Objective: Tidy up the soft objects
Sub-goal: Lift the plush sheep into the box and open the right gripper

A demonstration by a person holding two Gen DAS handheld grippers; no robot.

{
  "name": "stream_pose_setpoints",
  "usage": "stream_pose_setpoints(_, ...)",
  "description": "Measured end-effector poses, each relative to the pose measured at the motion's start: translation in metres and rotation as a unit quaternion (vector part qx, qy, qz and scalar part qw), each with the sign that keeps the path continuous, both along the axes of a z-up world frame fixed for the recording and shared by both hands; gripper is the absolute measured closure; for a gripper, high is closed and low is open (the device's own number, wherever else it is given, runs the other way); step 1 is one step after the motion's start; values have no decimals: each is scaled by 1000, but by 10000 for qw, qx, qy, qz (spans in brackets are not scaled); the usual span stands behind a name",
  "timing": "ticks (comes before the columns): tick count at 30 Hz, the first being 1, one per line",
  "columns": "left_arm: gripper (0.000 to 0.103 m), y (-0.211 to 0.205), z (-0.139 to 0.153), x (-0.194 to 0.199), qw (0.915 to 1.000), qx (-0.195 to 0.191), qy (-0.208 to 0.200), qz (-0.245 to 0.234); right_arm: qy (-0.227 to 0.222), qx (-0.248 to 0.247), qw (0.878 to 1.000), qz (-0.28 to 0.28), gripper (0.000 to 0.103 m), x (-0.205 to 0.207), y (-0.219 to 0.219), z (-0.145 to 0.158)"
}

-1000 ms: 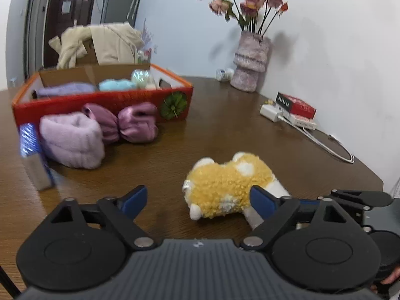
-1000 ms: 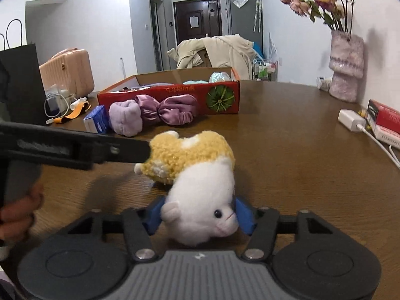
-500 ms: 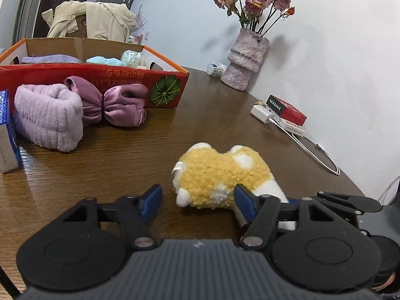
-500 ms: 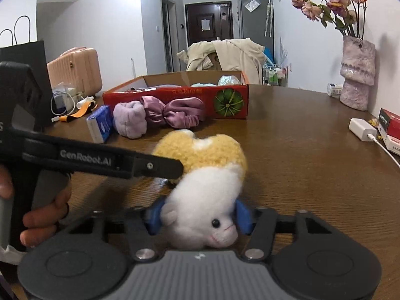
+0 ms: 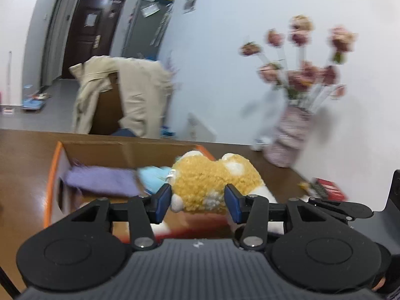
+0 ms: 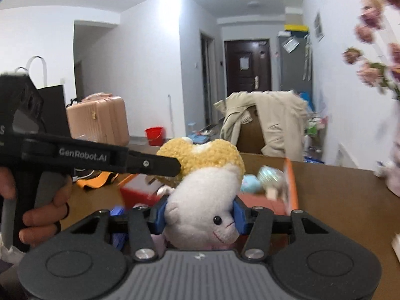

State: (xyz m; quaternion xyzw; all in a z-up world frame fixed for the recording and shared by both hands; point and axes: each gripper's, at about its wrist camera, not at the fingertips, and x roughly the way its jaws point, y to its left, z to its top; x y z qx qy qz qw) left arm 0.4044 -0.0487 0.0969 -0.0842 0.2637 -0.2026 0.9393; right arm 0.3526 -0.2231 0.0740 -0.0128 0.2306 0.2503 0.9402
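A plush toy with a yellow curly body (image 5: 215,182) and a white head (image 6: 202,200) hangs in the air between both grippers. My left gripper (image 5: 198,201) is shut on the yellow body. My right gripper (image 6: 200,215) is shut on the white head. The toy is above the near edge of an orange cardboard box (image 5: 53,175). Inside the box lie a purple cloth (image 5: 100,181) and a light blue soft item (image 5: 152,175). In the right wrist view the box's orange edge (image 6: 291,182) and the blue item (image 6: 251,182) show behind the toy.
A vase of pink flowers (image 5: 292,137) stands on the brown table at the right by the wall. A red box (image 5: 330,190) lies near it. A chair draped with a beige coat (image 5: 130,95) stands behind the table.
Both grippers closed on the plush toy, lifted it off the table and carried it forward to above the orange box.
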Motion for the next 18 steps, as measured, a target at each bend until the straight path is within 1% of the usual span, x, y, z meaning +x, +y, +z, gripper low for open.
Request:
stream_pose_setpoints(2, 55, 7, -10, 35, 9996, 165, 220, 113, 284, -149, 9995, -7, 53, 46, 22, -8)
stream_pose_setpoints(4, 55, 15, -30, 70, 9966, 322, 678, 337, 636, -233, 9977, -21, 53, 82, 36, -20)
stream_pose_setpoints(5, 55, 16, -38, 80, 9948, 499, 778, 438, 797, -340, 9962, -133, 53, 96, 43, -28)
stream_pose_setpoints(6, 56, 18, -44, 86, 9929, 683, 809, 541, 974, -555, 9934, -262, 53, 110, 52, -37)
stream_pose_setpoints(7, 56, 22, -49, 87, 9918, 774, 777, 660, 1131, -773, 9899, -362, 53, 121, 58, -46)
stream_pose_setpoints(8, 55, 30, -51, 86, 9931, 606, 729, 693, 1314, -843, 9872, -330, 53, 129, 61, -54)
stream_pose_setpoints(9, 54, 37, -52, 85, 9942, 437, 742, 644, 1386, -781, 9870, -220, 53, 130, 62, -56)
stream_pose_setpoints(10, 54, 43, -52, 83, 9945, 358, 768, 609, 1517, -656, 9862, -43, 53, 133, 61, -55)
stream_pose_setpoints(13, 50, 46, -53, 76, 9944, 579, 651, 606, 1923, -530, 9796, 257, 51, 141, 64, -50)
stream_pose_setpoints(14, 48, 48, -53, 72, 9943, 612, 629, 599, 2009, -596, 9773, 302, 47, 144, 66, -49)
stream_pose_setpoints(15, 48, 50, -53, 70, 9943, 610, 629, 600, 2089, -677, 9749, 368, 39, 147, 69, -49)
stream_pose_setpoints(18, 46, 52, -47, 65, 9946, 566, 615, 607, 2320, -590, 9701, 395, 24, 152, 72, -50)
